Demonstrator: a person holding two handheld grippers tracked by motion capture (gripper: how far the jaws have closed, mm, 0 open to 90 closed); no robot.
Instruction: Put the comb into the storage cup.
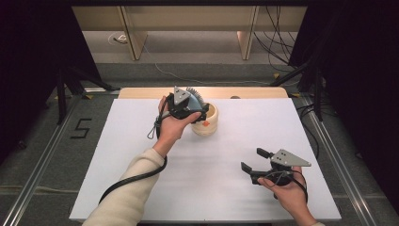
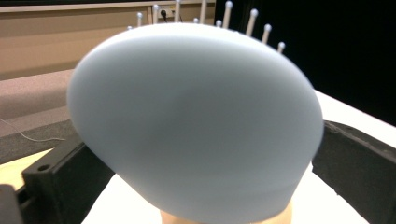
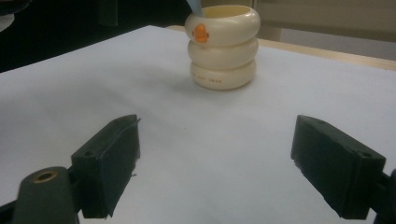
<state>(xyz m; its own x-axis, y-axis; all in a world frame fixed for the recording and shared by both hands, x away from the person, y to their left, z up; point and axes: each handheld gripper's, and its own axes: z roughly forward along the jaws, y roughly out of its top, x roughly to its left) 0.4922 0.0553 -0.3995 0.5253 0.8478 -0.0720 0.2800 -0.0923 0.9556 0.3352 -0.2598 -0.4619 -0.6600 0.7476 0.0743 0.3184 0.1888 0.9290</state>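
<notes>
Lab or recording studio setup, not a home. White sheet-covered worktop (image 1: 141, 155) sits on a pale wood top, boxed in by black curtains (image 1: 28, 56) on both sides. Metal rails (image 1: 44, 146) run along the grey carpet floor, with black stand legs (image 1: 61, 94) at the corners. Loose cables (image 1: 275, 42) hang and trail across the floor at the back. A black "5" (image 1: 81, 128) is taped on the floor left of the worktop. Plain light wood furniture legs (image 1: 134, 37) stand behind. Handheld tongs with tracking plates and cables fit a data-capture rig.
</notes>
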